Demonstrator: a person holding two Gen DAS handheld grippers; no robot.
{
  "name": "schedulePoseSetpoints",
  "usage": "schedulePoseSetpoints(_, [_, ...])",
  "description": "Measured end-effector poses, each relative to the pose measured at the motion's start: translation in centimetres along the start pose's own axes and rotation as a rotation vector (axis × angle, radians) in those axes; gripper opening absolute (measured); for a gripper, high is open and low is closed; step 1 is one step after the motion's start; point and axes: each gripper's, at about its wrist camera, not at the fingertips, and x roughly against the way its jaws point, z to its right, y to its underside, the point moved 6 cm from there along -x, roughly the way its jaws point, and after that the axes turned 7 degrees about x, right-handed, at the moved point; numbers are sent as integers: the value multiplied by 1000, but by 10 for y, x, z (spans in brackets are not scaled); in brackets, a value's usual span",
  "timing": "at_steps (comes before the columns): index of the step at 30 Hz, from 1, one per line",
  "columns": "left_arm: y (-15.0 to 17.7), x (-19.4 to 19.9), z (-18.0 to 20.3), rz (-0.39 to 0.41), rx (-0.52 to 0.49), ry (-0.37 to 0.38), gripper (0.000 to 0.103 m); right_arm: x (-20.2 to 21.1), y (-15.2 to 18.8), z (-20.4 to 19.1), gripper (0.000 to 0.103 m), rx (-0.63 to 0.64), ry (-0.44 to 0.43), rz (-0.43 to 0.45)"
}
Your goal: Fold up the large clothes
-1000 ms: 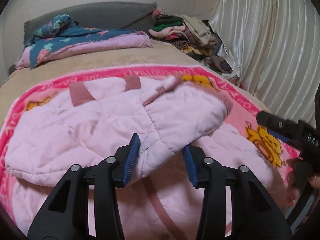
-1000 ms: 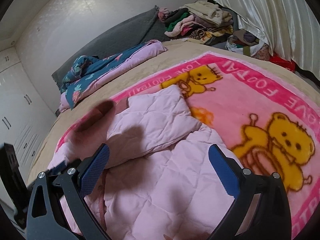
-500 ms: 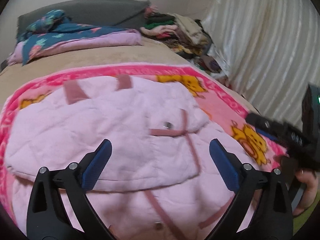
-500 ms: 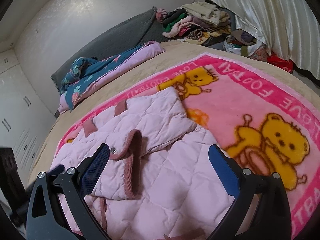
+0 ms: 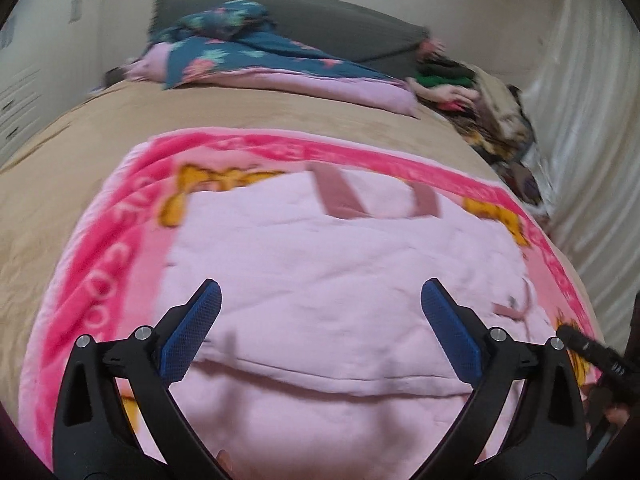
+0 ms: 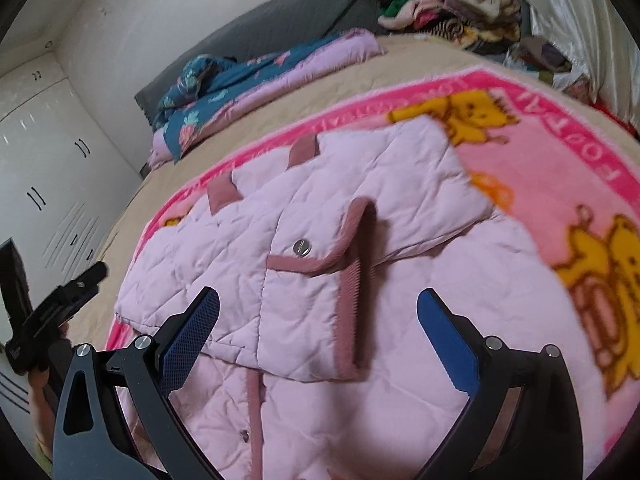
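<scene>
Item: pink quilted jacket [image 6: 320, 280], lying mid-frame on the pink bear-print blanket [image 6: 560, 200], sleeves folded in over the body, snap-buttoned front panel [image 6: 304, 276] uppermost.

Left gripper [image 5: 320, 332]: jaws have just been opening, now spread wide with nothing between them, hanging above the jacket's lower half.

Right gripper [image 6: 318, 332]: jaws wide apart, empty, over the folded panel's dark-pink trim.

Step in hand, as it looks: you are between grips, choosing the next fold. Take the hem at both corners evenly, pinch only the jacket and not the blanket, lift together, and lay it toward the cuffs [image 5: 340, 196] so the edges align.
</scene>
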Motion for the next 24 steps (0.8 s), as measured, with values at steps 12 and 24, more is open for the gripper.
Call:
schedulePoseSetpoints(12, [-20,17,-65,51,166,-32,93,-53,8,3,99,-7,31,-76])
schedulePoseSetpoints(24, [-23,19,-71,63,178,-33,94,-68,12,-9,60,33,-58,-64])
